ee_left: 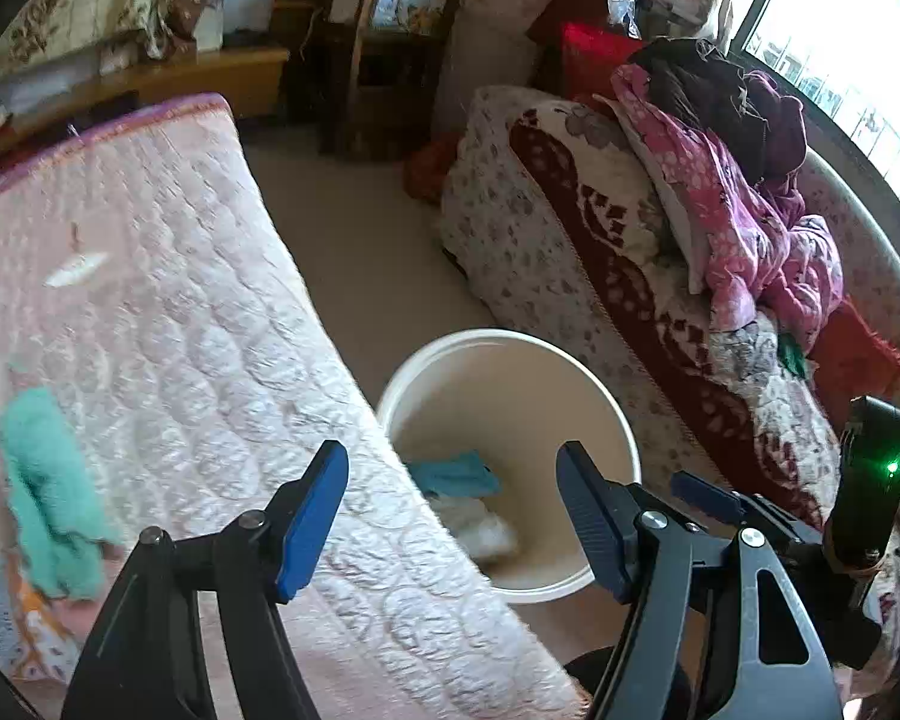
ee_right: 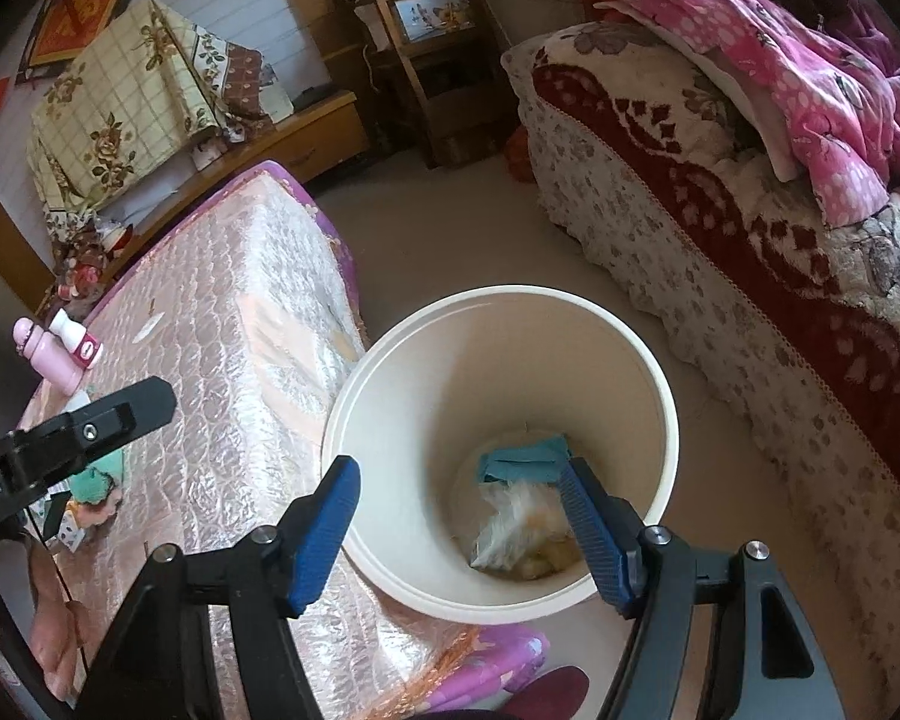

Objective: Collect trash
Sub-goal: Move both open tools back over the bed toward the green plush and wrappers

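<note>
The right gripper (ee_right: 462, 531), with ribbed blue pads on black arms, is released and grasps nothing; it hangs over the round cream plastic bin (ee_right: 660, 384) on the floor. Its view looks straight down inside, where a flat folded teal cloth (ee_right: 525, 462) lies at the far side of the bottom with its long axis running left to right, and a crumpled clear plastic bag (ee_right: 513, 525) lies nearer. The left gripper (ee_left: 453, 522) is likewise released and empty, hanging over the edge of the quilted pink mattress (ee_left: 198, 300). Its view half hides the bin (ee_left: 510, 360) behind that edge, yet alone shows a fuzzy mint-green cloth (ee_left: 48, 492) at the near left of the mattress.
</note>
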